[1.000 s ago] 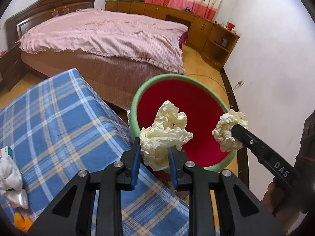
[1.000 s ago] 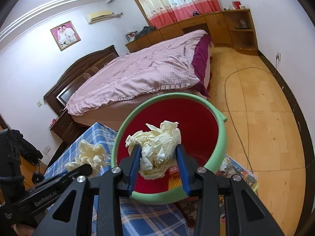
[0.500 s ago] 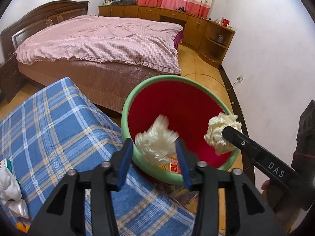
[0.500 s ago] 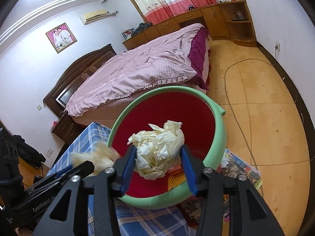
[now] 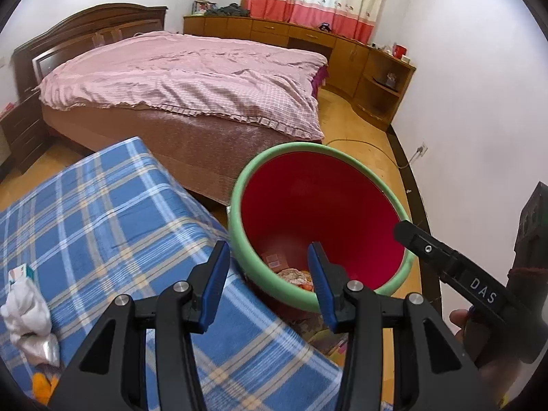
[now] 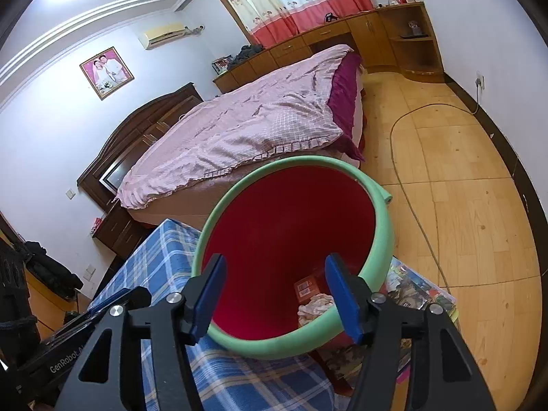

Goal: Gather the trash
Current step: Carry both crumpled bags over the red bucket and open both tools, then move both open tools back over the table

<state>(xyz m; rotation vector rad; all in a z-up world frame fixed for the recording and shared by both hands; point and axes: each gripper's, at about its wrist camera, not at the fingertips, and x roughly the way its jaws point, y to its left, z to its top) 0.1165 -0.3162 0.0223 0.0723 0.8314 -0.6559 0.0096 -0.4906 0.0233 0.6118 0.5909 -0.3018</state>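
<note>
A red bin with a green rim (image 5: 236, 226) (image 6: 383, 212) stands on the floor beside the blue plaid table (image 5: 102, 226) (image 6: 150, 257). Crumpled paper and a small red wrapper lie at its bottom (image 5: 291, 275) (image 6: 315, 306). My left gripper (image 5: 269, 279) is open and empty, over the bin's near rim. My right gripper (image 6: 274, 294) is open and empty above the bin mouth; one of its fingers (image 5: 445, 260) shows in the left wrist view at the bin's right.
White crumpled trash (image 5: 27, 322), a small carton (image 5: 20, 272) and an orange scrap (image 5: 42, 385) lie on the table's left edge. A pink bed (image 5: 185, 82) stands behind. Magazines (image 6: 411, 291) lie on the floor under the bin. A cable (image 6: 411, 178) crosses the wooden floor.
Both grippers opened and dropped their crumpled paper balls into the bin. Both now hold nothing.
</note>
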